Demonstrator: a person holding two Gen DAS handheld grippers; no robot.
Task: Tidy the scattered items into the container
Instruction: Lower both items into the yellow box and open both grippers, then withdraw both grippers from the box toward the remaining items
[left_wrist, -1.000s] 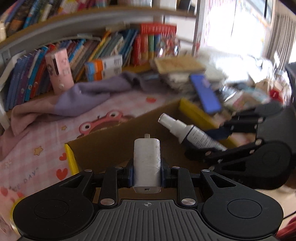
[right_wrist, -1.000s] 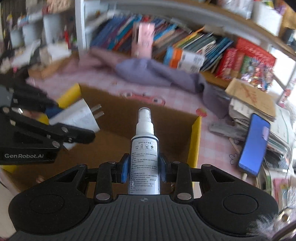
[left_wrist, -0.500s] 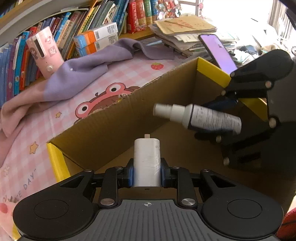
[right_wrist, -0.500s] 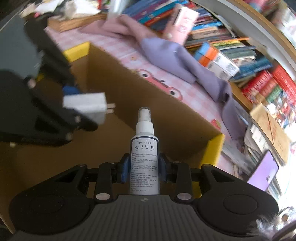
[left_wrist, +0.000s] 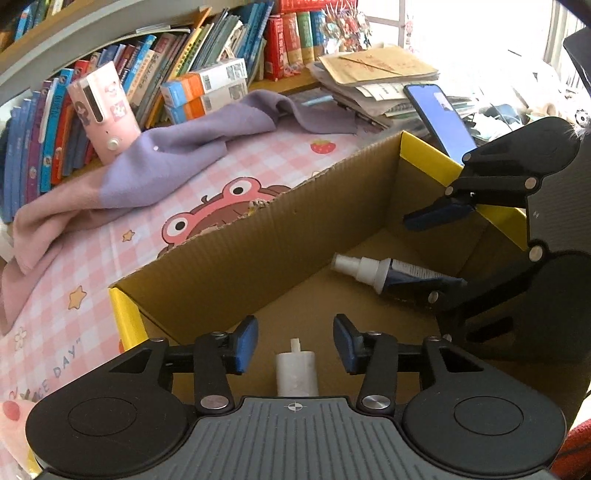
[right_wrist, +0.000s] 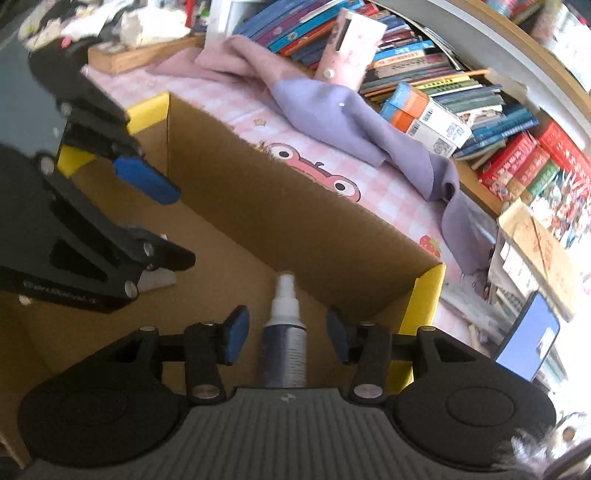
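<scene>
A cardboard box (left_wrist: 258, 240) with yellow flaps lies open on the pink checked cloth; it also shows in the right wrist view (right_wrist: 295, 221). My left gripper (left_wrist: 295, 343) is open above the box floor, and a white charger plug (left_wrist: 297, 373) lies free below its fingers. My right gripper (right_wrist: 286, 334) is open inside the box, and a white spray bottle (right_wrist: 284, 339) lies free on the floor between its fingers. The bottle (left_wrist: 384, 275) and right gripper (left_wrist: 439, 251) also show in the left wrist view. The plug (right_wrist: 157, 282) shows under the left gripper (right_wrist: 162, 225).
A purple and pink towel (left_wrist: 166, 162) lies behind the box. A pink case (left_wrist: 107, 110) leans on shelved books (left_wrist: 221, 55). A phone (left_wrist: 439, 118) stands by stacked papers (left_wrist: 376, 77) at the right.
Both grippers have gone lower into the box and opened. The plug and the spray bottle have left the fingers and now lie on the box floor.
</scene>
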